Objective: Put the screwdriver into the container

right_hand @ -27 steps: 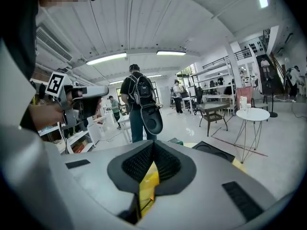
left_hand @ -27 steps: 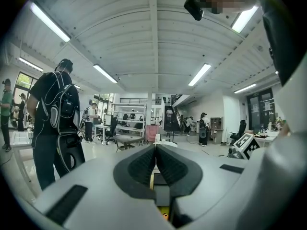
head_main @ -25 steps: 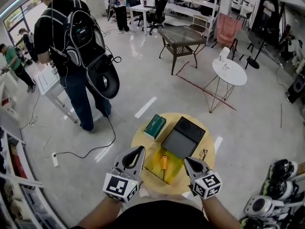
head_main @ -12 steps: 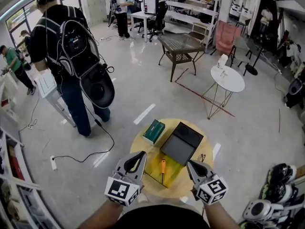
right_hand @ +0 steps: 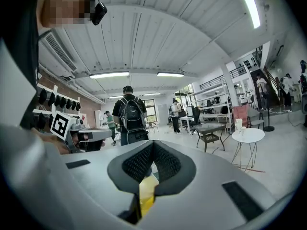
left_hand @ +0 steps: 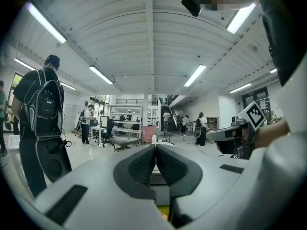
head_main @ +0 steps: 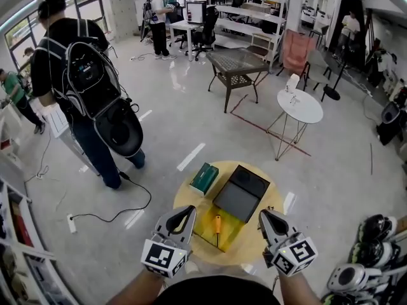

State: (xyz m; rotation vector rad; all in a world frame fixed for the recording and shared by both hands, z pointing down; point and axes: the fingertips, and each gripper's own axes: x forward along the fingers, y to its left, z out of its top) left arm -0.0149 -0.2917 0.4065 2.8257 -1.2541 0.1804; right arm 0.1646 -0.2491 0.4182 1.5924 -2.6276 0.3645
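While both grippers hover over the near rim of the round table (head_main: 247,244) in the head view, the screwdriver (head_main: 217,224) lies inside the shallow yellow container (head_main: 205,226), between them and just beside a black case (head_main: 241,192) and a green box (head_main: 204,177); the left gripper view shows the left gripper (left_hand: 156,147) with jaws pressed together on nothing; the right gripper view shows the right gripper (right_hand: 153,145) likewise closed and empty
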